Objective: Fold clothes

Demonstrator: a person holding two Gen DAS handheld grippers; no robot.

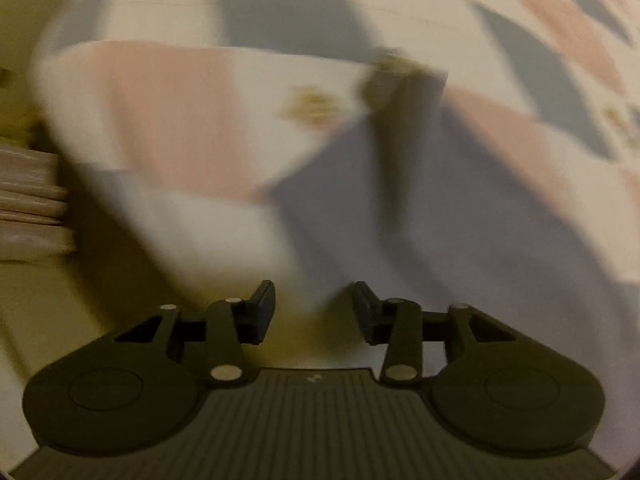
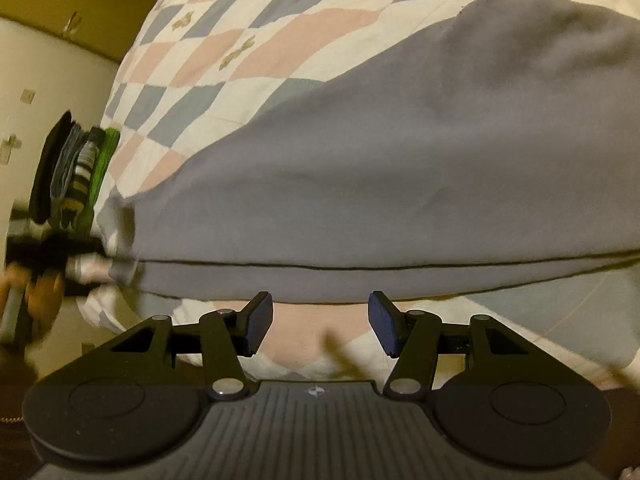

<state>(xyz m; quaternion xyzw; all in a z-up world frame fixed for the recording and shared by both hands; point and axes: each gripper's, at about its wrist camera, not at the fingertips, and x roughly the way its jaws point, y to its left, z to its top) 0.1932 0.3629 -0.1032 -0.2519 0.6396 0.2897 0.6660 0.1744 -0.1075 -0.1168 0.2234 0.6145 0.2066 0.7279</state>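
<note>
Across a checked quilt [image 2: 248,52] w/ pink, grey-blue & cream patches, a grey garment [image 2: 400,168] is lying spread, filling the mid & right of the right wrist view; its near hem is folding over as a double layer w/ a dark seam line running left-right just beyond the right gripper [image 2: 320,322]; that gripper's fingers are standing apart, nothing between them, quilt showing in the gap; not touching the cloth as far as I can tell. At far left of that view the left gripper [image 2: 60,256] is showing blurred beside the garment's left corner, a hand [image 2: 24,292] gripping it; whether it's touching the corner can't be told. Behind it, a stack of folded clothes [image 2: 76,176], black, blue, striped, green, is sitting at the quilt's left edge. Left wrist view is blurring heavily; left gripper [image 1: 314,312] fingers are apart, empty; grey garment [image 1: 400,220] is lying ahead & to the right; quilt [image 1: 168,92] beyond.
</note>
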